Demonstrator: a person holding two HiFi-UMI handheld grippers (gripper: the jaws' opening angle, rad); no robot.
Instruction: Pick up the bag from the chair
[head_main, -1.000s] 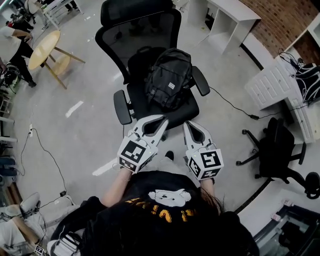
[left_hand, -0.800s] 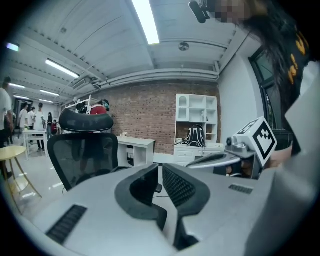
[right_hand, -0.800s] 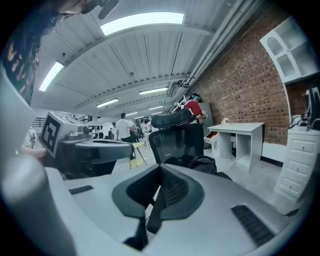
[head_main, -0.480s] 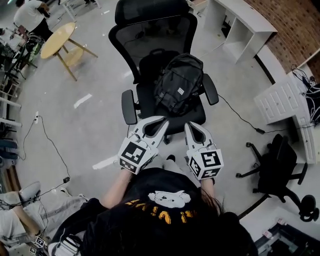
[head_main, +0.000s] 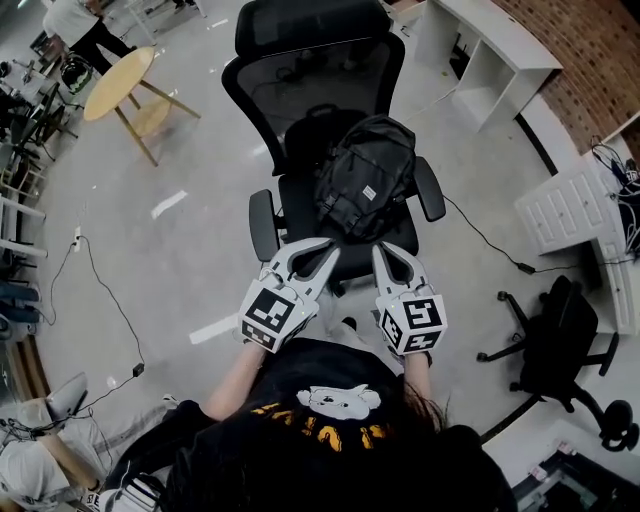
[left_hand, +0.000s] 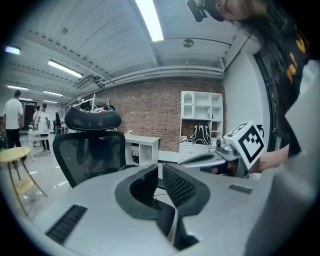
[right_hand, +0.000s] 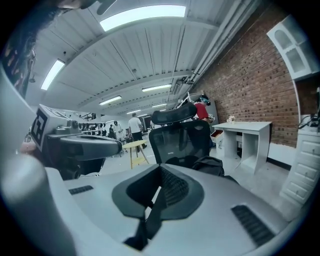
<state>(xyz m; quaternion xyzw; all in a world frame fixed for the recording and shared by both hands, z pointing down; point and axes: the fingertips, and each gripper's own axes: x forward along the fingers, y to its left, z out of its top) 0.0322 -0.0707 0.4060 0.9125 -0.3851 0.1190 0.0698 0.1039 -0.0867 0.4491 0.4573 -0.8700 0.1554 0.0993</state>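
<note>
A black backpack (head_main: 365, 180) leans upright on the seat of a black mesh office chair (head_main: 315, 80), against its backrest. Both grippers hover side by side just short of the seat's front edge, jaws pointing at the chair. My left gripper (head_main: 318, 246) is shut with nothing in it, and so is my right gripper (head_main: 385, 250). In the right gripper view, the right gripper (right_hand: 160, 169) shows closed jaws with the backpack (right_hand: 210, 165) and chair (right_hand: 180, 137) just beyond. In the left gripper view, the left gripper (left_hand: 160, 167) points past the chair back (left_hand: 90, 152); the backpack is hidden there.
The chair's armrests (head_main: 262, 225) flank the seat. A round wooden table (head_main: 118, 85) stands far left, a white desk (head_main: 490, 50) far right, white drawers (head_main: 575, 200) and a second black chair (head_main: 560, 340) at right. A cable (head_main: 490, 235) crosses the floor. Another bag (left_hand: 201, 134) sits by distant shelves.
The chair and backpack have shifted down and right in the head view as the person nears them. Both grippers now sit nearer the seat's front edge, still shut.
</note>
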